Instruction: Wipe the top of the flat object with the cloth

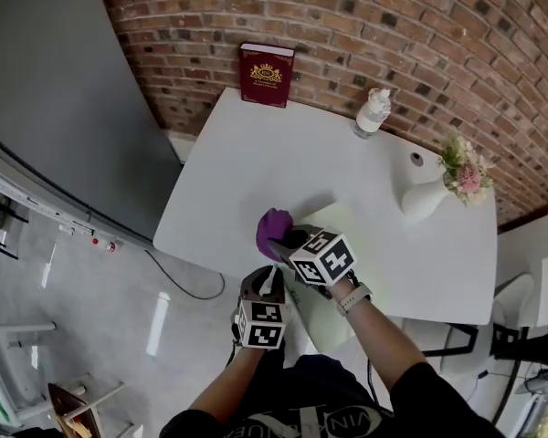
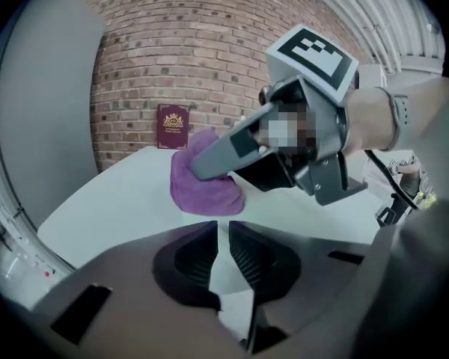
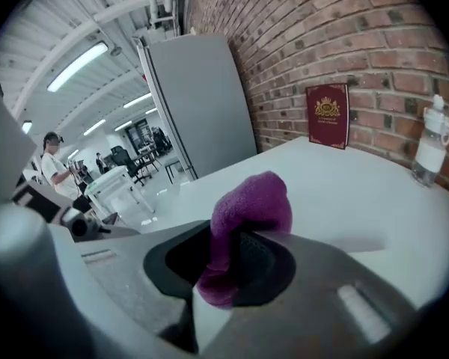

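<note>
A purple cloth point(image 1: 272, 228) point(image 3: 251, 208) is bunched between the jaws of my right gripper point(image 1: 283, 240) point(image 3: 228, 264), which is shut on it. The cloth's free end touches the white table point(image 1: 256, 153) near its front edge. A thin, pale flat object point(image 1: 340, 219) lies just right of the cloth and runs under my right hand past the table edge. My left gripper point(image 1: 267, 281) point(image 2: 223, 234) is at the front edge below the cloth. Its jaws are shut and I see nothing between them. The left gripper view shows the cloth point(image 2: 206, 189) under the right gripper's finger point(image 2: 224, 152).
A dark red book point(image 1: 266, 75) point(image 3: 328, 116) leans on the brick wall at the back. A clear bottle point(image 1: 373, 112) stands to its right, and a white vase of flowers point(image 1: 429, 199) sits at the right. A grey panel point(image 1: 55, 89) stands left of the table.
</note>
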The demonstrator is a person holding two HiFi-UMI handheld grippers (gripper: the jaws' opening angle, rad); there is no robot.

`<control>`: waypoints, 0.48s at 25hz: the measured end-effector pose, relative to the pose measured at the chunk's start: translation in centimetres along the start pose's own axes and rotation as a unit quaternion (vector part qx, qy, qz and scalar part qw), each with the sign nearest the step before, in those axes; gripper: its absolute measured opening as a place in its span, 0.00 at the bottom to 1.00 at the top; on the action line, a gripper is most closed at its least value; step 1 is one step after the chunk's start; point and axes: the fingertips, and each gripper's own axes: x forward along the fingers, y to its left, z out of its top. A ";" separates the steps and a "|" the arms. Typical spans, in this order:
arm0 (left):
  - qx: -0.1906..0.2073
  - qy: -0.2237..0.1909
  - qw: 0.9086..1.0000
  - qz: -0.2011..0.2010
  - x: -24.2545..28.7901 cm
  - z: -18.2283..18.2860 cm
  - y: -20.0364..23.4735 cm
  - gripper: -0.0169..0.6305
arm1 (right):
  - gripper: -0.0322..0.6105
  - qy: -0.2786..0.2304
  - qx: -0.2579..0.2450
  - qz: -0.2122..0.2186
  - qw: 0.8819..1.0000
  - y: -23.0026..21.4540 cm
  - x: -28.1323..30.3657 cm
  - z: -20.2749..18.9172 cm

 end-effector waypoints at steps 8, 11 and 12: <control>-0.015 0.025 1.000 -0.006 0.5 0.4 -0.6 0.29 | 0.14 -0.009 0.020 0.000 1.000 -1.3 -0.4 0.0; -0.030 0.033 0.999 0.001 0.7 0.3 -0.9 0.25 | 0.14 0.022 -0.042 0.012 0.999 -0.4 0.4 -0.9; -0.032 0.034 0.999 0.006 0.7 0.2 -1.1 0.20 | 0.14 0.031 -0.070 0.008 0.997 -0.2 0.6 -1.1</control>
